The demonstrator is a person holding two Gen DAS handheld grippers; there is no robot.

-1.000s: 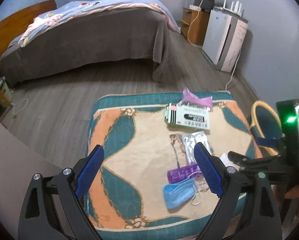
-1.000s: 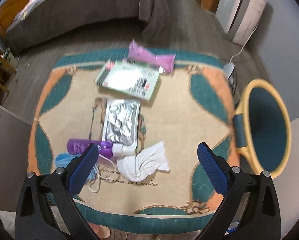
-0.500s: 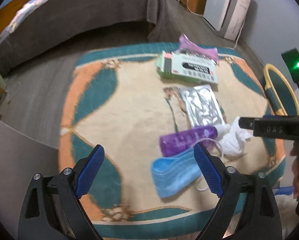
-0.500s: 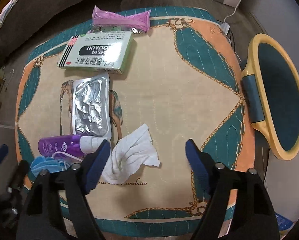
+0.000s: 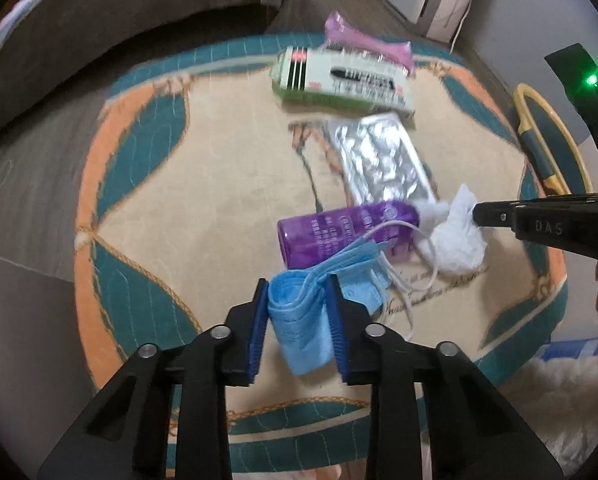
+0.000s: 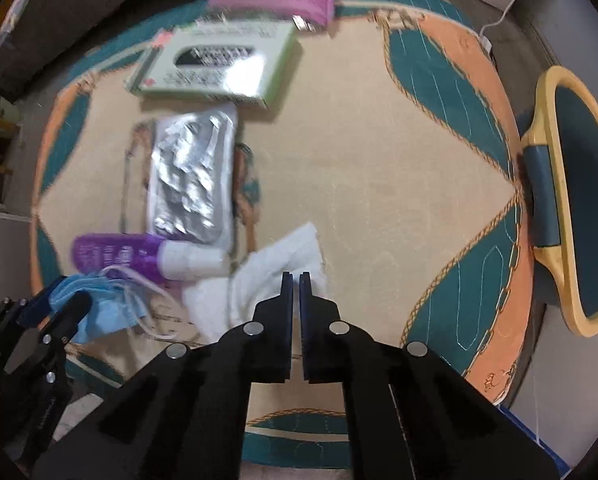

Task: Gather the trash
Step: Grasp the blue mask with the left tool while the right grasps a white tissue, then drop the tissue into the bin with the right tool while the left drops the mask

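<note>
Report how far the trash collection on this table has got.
Done: nothing looks binned yet; the bin shows no trash in the part in view.
In hand: the left tongs are closing on the blue mask; the right tongs are shut on the white tissue.
Left: purple bottle, foil pack, green box and pink wrapper lie on the table.

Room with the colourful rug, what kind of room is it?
Probably a bedroom: a bed with a brown cover hanging to the wood floor, and the rug spread beside it.
</note>
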